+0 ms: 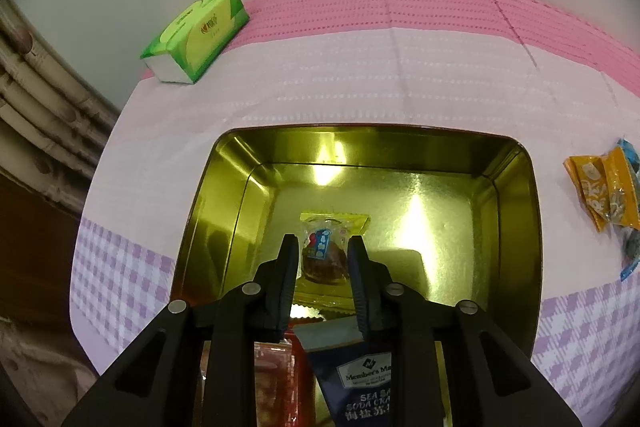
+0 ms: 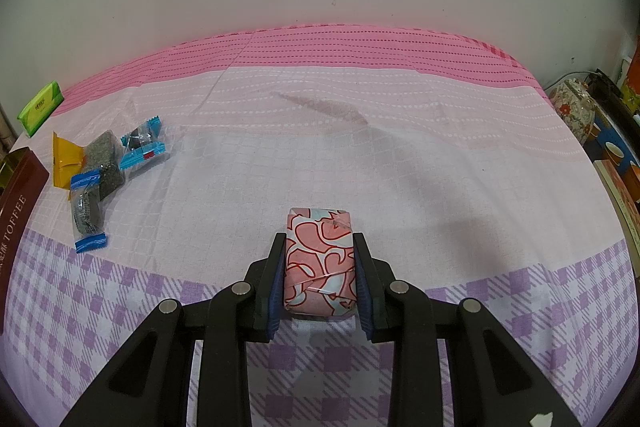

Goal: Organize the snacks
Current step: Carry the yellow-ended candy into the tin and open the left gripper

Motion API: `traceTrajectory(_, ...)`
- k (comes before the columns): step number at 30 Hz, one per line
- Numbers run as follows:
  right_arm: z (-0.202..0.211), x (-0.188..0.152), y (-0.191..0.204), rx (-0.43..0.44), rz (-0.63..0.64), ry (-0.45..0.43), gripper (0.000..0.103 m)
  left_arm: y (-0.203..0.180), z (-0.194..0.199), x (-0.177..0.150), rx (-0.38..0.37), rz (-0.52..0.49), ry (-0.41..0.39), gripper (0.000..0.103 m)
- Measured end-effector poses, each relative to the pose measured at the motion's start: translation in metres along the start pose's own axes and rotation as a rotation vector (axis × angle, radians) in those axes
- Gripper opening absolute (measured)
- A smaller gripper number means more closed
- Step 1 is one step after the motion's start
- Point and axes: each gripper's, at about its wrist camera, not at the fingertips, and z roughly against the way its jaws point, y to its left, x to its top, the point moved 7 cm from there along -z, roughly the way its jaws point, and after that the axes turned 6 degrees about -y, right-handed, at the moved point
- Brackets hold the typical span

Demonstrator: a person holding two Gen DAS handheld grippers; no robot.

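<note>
Over the gold tin (image 1: 516, 211) we hold our left tongs (image 1: 323, 247) closed on a clear-wrapped snack (image 1: 324, 253), its yellow-edged wrapper hanging just above the tin's floor. Nearer us in the tin lie a navy cracker pack (image 1: 360, 379) and a red packet (image 1: 276, 379). Our right tongs (image 2: 320, 247) grip a pink patterned packet (image 2: 319, 263) above the checked cloth (image 2: 360, 155). Several loose snacks (image 2: 104, 167) sit on the cloth between, beside the tin's brown wall (image 2: 18, 219). A green tissue pack (image 1: 196, 35) rests well apart.
</note>
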Motion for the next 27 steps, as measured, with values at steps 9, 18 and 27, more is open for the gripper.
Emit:
traceTrajectory(9, 0.000, 0.000, 0.000, -0.002, 0.000, 0.000, 0.028, 0.005, 0.023, 0.007, -0.017, 0.005, -0.061, 0.028)
traceTrajectory(18, 0.003, -0.001, 0.000, -0.013, 0.006, 0.001, 0.028, 0.016, 0.059, -0.002, -0.047, 0.030, -0.139, 0.028)
traceTrajectory(27, 0.003, 0.000, 0.004, -0.028, 0.009, 0.016, 0.028, 0.038, 0.081, -0.032, -0.028, 0.083, -0.173, 0.029)
